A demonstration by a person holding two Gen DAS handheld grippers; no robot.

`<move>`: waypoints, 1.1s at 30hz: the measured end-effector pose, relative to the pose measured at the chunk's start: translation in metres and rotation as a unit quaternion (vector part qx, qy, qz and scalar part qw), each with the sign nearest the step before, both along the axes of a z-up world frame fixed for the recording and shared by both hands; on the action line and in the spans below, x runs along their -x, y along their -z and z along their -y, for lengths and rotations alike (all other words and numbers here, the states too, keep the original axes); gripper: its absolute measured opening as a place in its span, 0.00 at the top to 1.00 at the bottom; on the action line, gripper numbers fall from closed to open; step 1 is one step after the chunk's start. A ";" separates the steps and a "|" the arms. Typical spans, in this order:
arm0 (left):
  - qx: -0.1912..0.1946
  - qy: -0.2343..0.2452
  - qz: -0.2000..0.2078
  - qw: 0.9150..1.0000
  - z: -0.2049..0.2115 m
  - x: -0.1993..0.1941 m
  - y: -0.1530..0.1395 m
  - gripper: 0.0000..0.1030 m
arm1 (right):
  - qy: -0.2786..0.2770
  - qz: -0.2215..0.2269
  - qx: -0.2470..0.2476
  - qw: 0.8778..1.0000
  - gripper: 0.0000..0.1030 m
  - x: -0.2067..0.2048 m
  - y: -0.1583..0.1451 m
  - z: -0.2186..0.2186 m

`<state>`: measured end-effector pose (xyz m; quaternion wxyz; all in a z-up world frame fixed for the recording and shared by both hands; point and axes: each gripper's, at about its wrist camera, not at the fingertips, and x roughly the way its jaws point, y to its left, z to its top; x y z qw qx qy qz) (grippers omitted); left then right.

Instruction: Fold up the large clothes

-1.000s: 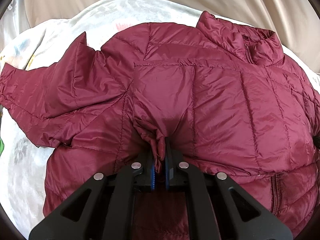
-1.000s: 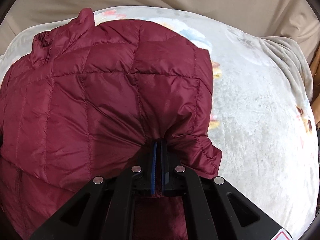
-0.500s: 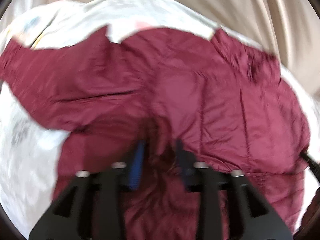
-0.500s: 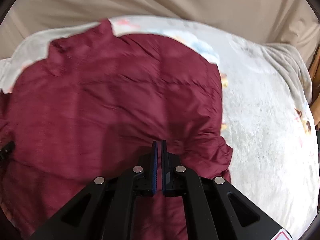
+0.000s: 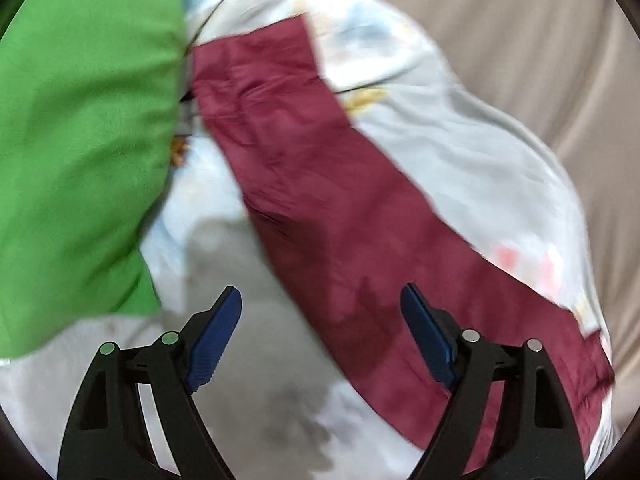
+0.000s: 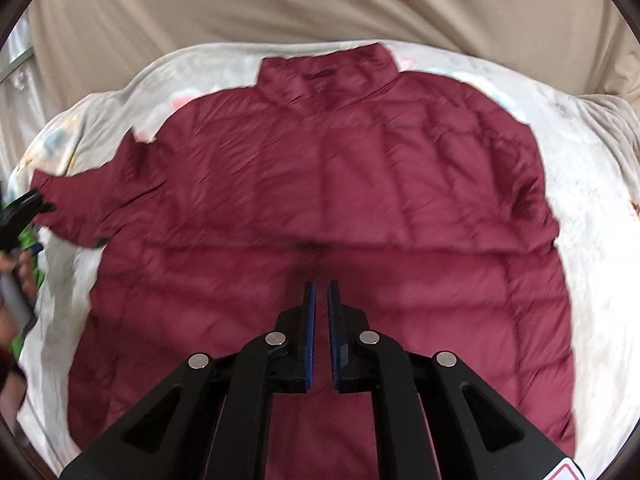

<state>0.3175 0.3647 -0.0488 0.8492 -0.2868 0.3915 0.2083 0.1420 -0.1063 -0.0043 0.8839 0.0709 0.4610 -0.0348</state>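
Observation:
A maroon quilted puffer jacket (image 6: 340,208) lies flat, collar at the far side, on a pale floral blanket (image 6: 592,184). Its right sleeve looks folded in; its left sleeve (image 6: 92,200) stretches out to the left. In the left wrist view that sleeve (image 5: 340,208) runs diagonally across the blanket. My left gripper (image 5: 320,308) is wide open and empty, hovering above the sleeve; it also shows at the left edge of the right wrist view (image 6: 24,208). My right gripper (image 6: 321,292) hangs above the jacket's lower middle, jaws nearly together with a narrow gap, holding nothing.
A green cushion or cloth (image 5: 80,140) lies at the left, next to the sleeve's cuff. Beige fabric (image 6: 320,4) forms the backdrop behind the blanket. The blanket (image 5: 460,128) extends around the jacket on all sides.
Both grippers let go of the jacket. The left opened wide and swung left over the outstretched sleeve. The right drew back and up over the jacket's middle.

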 end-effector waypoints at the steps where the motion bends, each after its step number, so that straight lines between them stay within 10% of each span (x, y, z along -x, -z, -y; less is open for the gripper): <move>1: 0.008 -0.004 0.000 1.000 -0.005 -0.005 0.006 0.33 | -0.002 -0.006 -0.001 1.000 0.94 0.004 0.002 -0.007; 4: 0.044 0.010 -0.003 0.999 -0.012 -0.021 0.024 0.76 | -0.003 -0.018 -0.003 1.000 0.93 0.015 0.005 -0.015; 7: 0.037 0.040 0.006 0.998 0.006 -0.032 0.016 0.98 | -0.004 -0.025 0.002 1.000 0.93 0.022 0.009 -0.017; 12: -0.041 0.157 0.116 0.980 0.103 -0.026 -0.090 0.99 | 0.009 -0.018 -0.007 1.000 0.92 0.031 0.005 -0.005; 16: -0.061 0.299 0.195 0.932 0.237 -0.005 -0.164 0.99 | 0.023 -0.006 -0.015 1.000 0.92 0.038 -0.001 0.010; 20: -0.066 0.430 0.163 0.886 0.384 0.029 -0.142 0.91 | 0.043 -0.003 -0.014 0.999 0.90 0.055 -0.003 0.038; 22: -0.069 0.464 0.104 0.877 0.440 0.044 -0.090 0.57 | 0.054 -0.003 0.005 0.999 0.84 0.064 0.001 0.051; 27: -0.048 0.446 0.030 0.893 0.452 0.083 -0.017 0.56 | 0.076 -0.002 0.075 0.994 0.81 0.097 0.011 0.090; 33: 0.009 0.358 0.048 0.932 0.353 0.102 -0.027 0.46 | 0.070 0.023 0.053 0.996 0.72 0.093 -0.001 0.118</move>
